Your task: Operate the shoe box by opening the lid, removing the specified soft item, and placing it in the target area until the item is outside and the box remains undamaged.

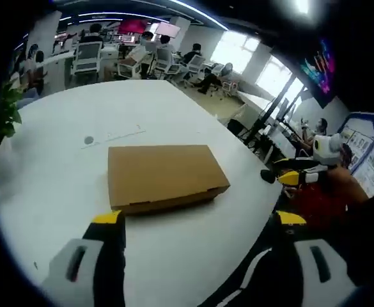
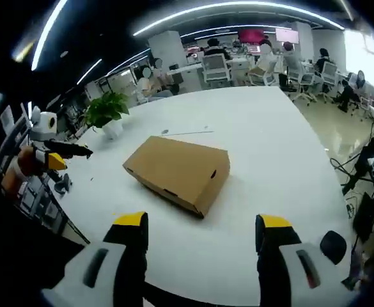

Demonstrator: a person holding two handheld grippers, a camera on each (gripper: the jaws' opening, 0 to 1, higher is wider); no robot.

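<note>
Nothing of the task looks begun: left tool (image 1: 199,220) and right tool (image 2: 202,227) both hang with jaws apart and empty, short of the shoe box (image 1: 164,176), which lies closed mid-worktop (image 1: 59,185), lid down, soft item unseen.

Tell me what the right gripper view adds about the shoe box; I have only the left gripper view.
Observer: The shoe box has a small round hole in its short end face.
Operator: Report the right hand-held gripper's jaws.
Observer: The right hand-held gripper has its jaws wide apart and empty, short of the box, above the white table.
Operator: Name anything beyond the box.
Observer: A potted plant in a white pot stands on the table past the box, apart from it.
</note>
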